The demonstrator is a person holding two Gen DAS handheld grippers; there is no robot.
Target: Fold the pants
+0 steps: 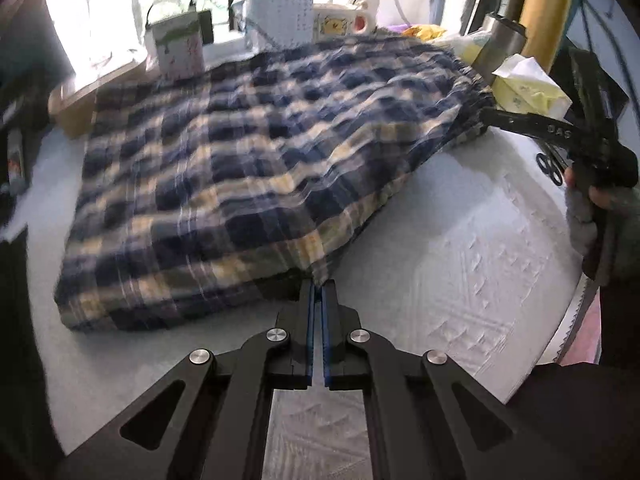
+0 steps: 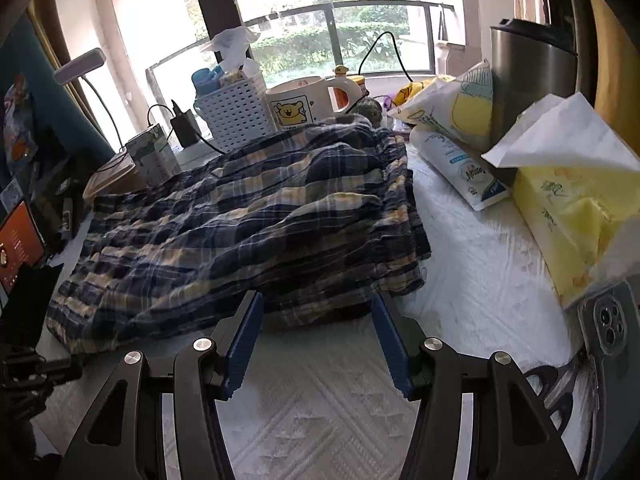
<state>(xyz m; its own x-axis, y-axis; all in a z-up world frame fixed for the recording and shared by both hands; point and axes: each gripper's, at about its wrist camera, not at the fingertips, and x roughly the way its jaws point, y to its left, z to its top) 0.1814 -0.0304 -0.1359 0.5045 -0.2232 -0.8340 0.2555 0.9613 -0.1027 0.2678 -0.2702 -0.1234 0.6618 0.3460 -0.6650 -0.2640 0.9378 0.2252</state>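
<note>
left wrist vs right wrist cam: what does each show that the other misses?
Left wrist only: the left gripper shut on a corner of the plaid pants, and the right gripper seen from outside, at the pants' far edge, in a gloved hand.

Right wrist only: the right gripper's jaws apart, nothing between them, just short of the pants; a phone; a kettle.

Both: pants, white mat, yellow tissue pack, bear mug, white basket.
</note>
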